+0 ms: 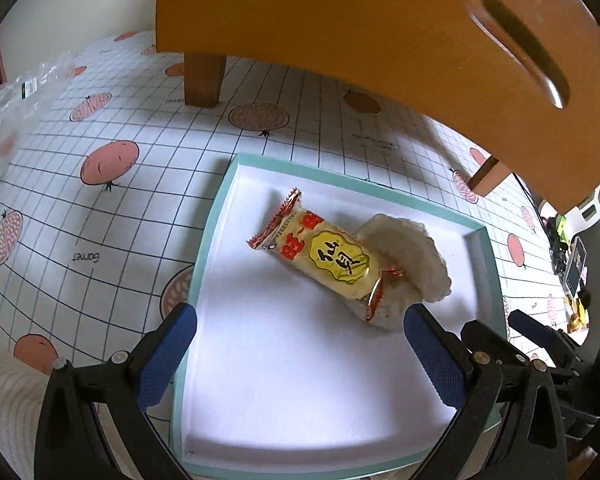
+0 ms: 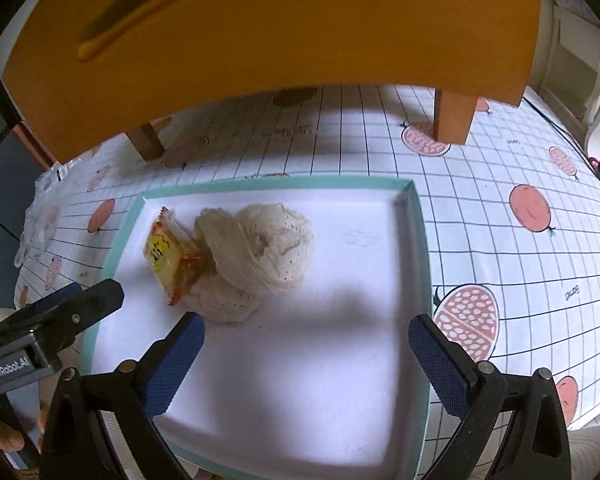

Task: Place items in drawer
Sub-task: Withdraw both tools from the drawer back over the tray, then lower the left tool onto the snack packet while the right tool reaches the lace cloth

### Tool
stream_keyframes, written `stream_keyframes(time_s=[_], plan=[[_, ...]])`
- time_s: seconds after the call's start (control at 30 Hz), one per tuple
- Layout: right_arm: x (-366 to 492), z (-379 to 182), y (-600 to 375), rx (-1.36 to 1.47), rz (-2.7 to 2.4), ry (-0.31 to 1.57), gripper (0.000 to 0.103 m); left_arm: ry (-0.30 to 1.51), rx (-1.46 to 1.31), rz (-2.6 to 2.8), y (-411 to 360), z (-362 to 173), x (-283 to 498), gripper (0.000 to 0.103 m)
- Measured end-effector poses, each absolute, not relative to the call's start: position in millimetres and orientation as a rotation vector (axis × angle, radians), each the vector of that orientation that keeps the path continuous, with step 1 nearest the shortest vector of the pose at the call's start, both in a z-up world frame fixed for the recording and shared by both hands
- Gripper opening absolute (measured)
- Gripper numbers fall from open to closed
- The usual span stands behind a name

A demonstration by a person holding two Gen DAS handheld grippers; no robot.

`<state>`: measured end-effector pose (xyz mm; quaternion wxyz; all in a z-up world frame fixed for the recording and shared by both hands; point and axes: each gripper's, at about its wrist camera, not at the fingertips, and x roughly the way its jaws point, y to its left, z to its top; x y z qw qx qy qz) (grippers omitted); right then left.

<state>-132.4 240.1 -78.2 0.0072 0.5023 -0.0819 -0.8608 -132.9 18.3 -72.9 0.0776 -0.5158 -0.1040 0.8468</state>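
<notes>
A shallow white drawer with a teal rim (image 1: 212,220) (image 2: 420,232) lies on the patterned tablecloth. Inside it rests a yellow snack packet with red ends (image 1: 324,260) (image 2: 164,252), leaning on a crumpled cream cloth (image 1: 416,256) (image 2: 268,240). My left gripper (image 1: 300,316) hovers open over the drawer's near half, nothing between its blue pads, just short of the packet. My right gripper (image 2: 306,324) is open too and empty, above the drawer's bare right part. Each wrist view catches the other gripper at its edge: the right gripper (image 1: 528,326) and the left gripper (image 2: 96,296).
An orange wooden stand with a slot handle (image 1: 380,20) (image 2: 260,20) overhangs the far end of the drawer on legs (image 1: 202,80) (image 2: 454,120). A clear plastic bag (image 1: 24,104) lies far left. Dark clutter (image 1: 572,256) sits past the table's right edge.
</notes>
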Motion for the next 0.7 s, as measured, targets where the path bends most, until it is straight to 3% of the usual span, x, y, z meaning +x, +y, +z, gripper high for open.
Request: stream_keyframes(time_s=[0.7], plan=[[-141.1,-94.1,236.4,1.603,-2.68,-0.241,0.103,-0.419,-1.557,2.496,30.5,-81.0,-173.3,0.103]])
